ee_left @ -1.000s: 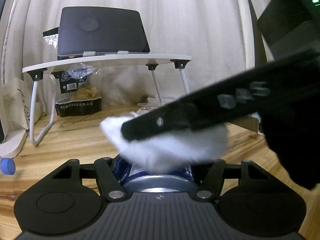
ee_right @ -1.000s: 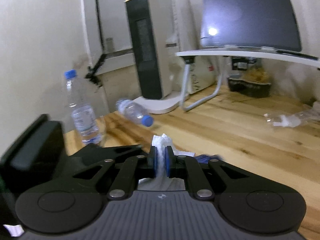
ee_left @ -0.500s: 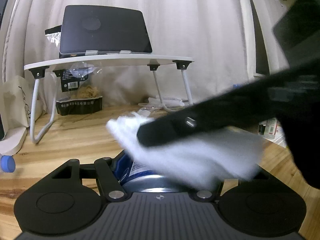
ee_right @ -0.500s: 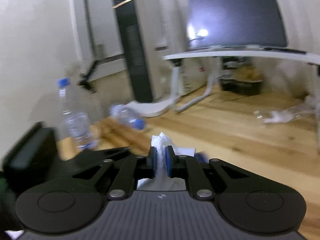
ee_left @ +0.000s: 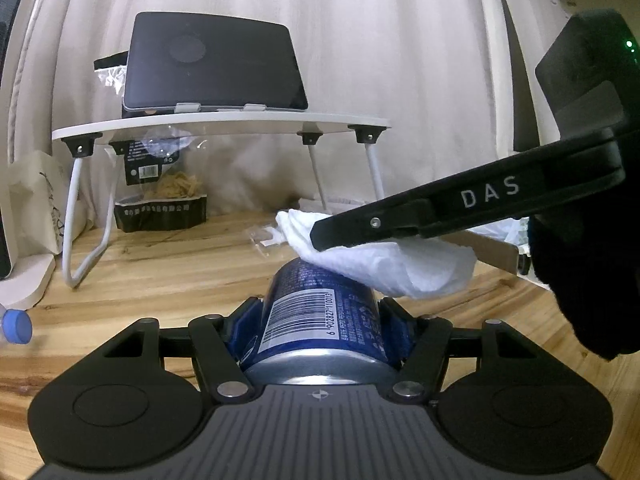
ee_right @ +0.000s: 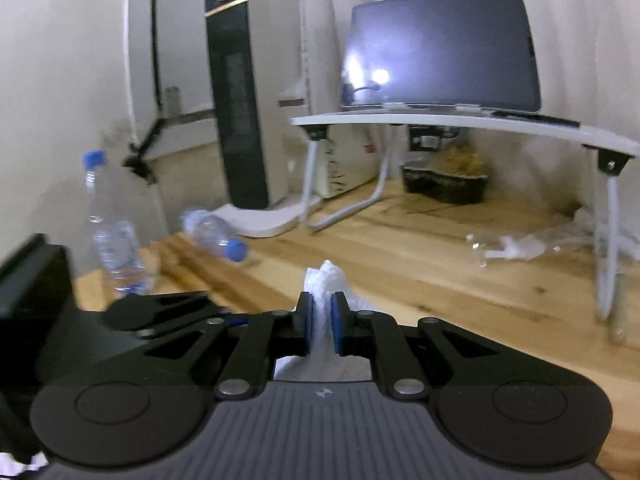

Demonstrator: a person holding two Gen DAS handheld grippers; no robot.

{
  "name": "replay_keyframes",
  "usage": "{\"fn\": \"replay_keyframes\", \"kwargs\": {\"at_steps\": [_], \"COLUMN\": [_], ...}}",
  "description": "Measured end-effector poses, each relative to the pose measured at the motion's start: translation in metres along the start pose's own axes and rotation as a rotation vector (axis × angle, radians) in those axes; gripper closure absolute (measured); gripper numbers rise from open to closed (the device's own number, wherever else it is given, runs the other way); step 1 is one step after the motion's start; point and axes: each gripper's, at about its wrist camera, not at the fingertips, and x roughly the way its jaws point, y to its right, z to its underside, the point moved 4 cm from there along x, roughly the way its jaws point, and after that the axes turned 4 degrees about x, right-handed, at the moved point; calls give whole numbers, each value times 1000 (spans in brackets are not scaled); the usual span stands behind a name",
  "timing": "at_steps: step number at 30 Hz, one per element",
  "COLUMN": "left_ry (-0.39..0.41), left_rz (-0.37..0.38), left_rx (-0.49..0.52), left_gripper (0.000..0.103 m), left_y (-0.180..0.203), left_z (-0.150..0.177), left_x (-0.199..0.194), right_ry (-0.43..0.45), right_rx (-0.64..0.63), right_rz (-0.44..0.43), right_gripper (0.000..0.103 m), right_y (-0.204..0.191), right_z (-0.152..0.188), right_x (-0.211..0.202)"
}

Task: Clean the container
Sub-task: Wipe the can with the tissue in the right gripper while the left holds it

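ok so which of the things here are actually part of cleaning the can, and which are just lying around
In use:
blue can, held in the left gripper
white tissue, pinched in the right gripper

Lying about:
upright water bottle
fallen water bottle
tablet
small white table
snack bag

can (ee_left: 320, 320) far end – hidden by tissue (ee_left: 392, 268) | bottle (ee_left: 16, 326) – cut off at edge

Both tongs (ee_left: 320, 320) (ee_right: 320, 322) clamped.

Tissue (ee_left: 394, 266) rests on can (ee_left: 320, 308), laptop (ee_left: 212, 68) behind
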Motion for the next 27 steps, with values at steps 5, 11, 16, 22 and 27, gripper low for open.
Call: {"fn": "replay_keyframes", "kwargs": {"at_steps": [5, 11, 16, 22, 27], "left_ry": [-5, -6, -3, -4, -2], "left_rz": [0, 4, 4, 9, 12], "left_rx": [-12, -22, -20, 4, 27], "left_gripper": [37, 37, 37, 37, 37], "left_y": [-2, -3, -3, 1, 6], "left_z": [0, 0, 0, -1, -1], "left_x": [1, 1, 1, 1, 1], "right_ry": [-5, -52, -69, -18, -11], "right_rx": [3, 13, 14, 44, 29], "right_rz": [-48, -196, -152, -22, -57], "right_gripper": [90, 89, 90, 90, 89], "right_y": [-9, -31, -16, 10, 0], "right_z": [6, 16, 16, 6, -6], "right_x": [-7, -24, -27, -11, 12]}}
